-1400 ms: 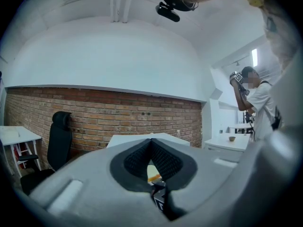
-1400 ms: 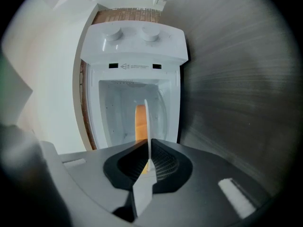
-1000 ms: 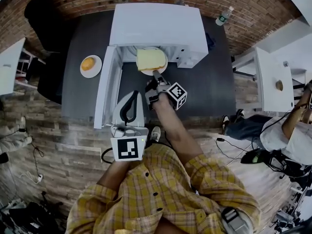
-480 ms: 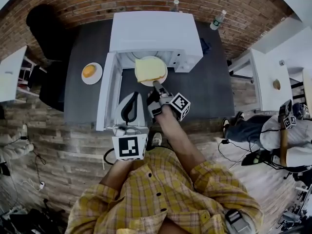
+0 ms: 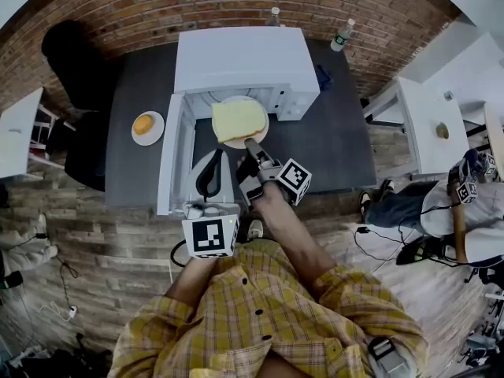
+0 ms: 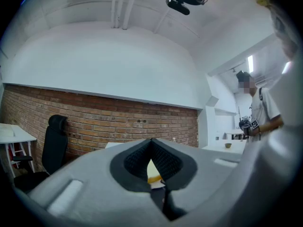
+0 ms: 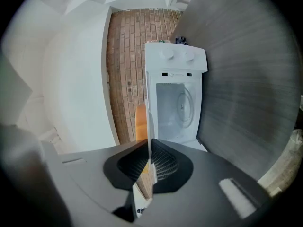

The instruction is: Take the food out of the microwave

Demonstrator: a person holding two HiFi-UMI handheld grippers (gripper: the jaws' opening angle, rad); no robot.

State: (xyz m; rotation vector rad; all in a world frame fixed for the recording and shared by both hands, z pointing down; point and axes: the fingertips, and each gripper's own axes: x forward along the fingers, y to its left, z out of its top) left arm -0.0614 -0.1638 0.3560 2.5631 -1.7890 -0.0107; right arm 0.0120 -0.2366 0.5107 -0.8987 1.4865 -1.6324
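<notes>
Plate [image 5: 227, 142] pulled further from microwave [image 5: 236, 57], right gripper [image 5: 250, 143] pinching rim.

Red brick wall [image 5: 157, 6], dark grey table [image 5: 331, 140], black chair [image 5: 75, 61] at left, white side table [image 5: 425, 124], wooden plank floor [image 5: 102, 242]

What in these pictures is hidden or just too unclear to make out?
- Head view: the plate, mostly covered by the yellow slice; the right gripper hides its near rim.
- Head view: what the round orange food on the small plate is, too small.
- Head view: the label on the bottle, too small.
- Left gripper view: the face of the bystander, blurred over.
</notes>
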